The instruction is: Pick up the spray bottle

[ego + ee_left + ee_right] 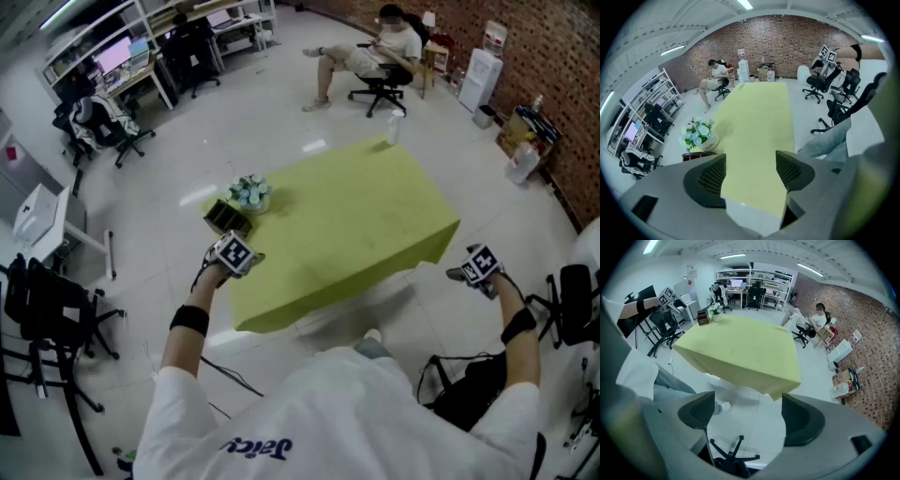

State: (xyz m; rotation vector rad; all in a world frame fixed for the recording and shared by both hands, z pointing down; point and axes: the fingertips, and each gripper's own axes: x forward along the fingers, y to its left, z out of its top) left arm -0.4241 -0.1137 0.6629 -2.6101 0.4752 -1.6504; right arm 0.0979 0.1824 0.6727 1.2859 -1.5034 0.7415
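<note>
A small pale spray bottle (392,129) stands at the far corner of the table, which is covered with a yellow-green cloth (347,225). My left gripper (230,255) hovers at the table's near left corner, far from the bottle. In the left gripper view my left gripper (750,171) is open, with only the cloth showing between the pads. My right gripper (478,267) hangs off the table's right side, over the floor. In the right gripper view my right gripper (747,413) is open and empty above a chair base.
A pot of flowers (249,194) and a dark wooden box (227,218) sit at the table's left edge. A person sits on an office chair (380,89) beyond the table. More office chairs (572,305) stand at both sides, desks at the back left.
</note>
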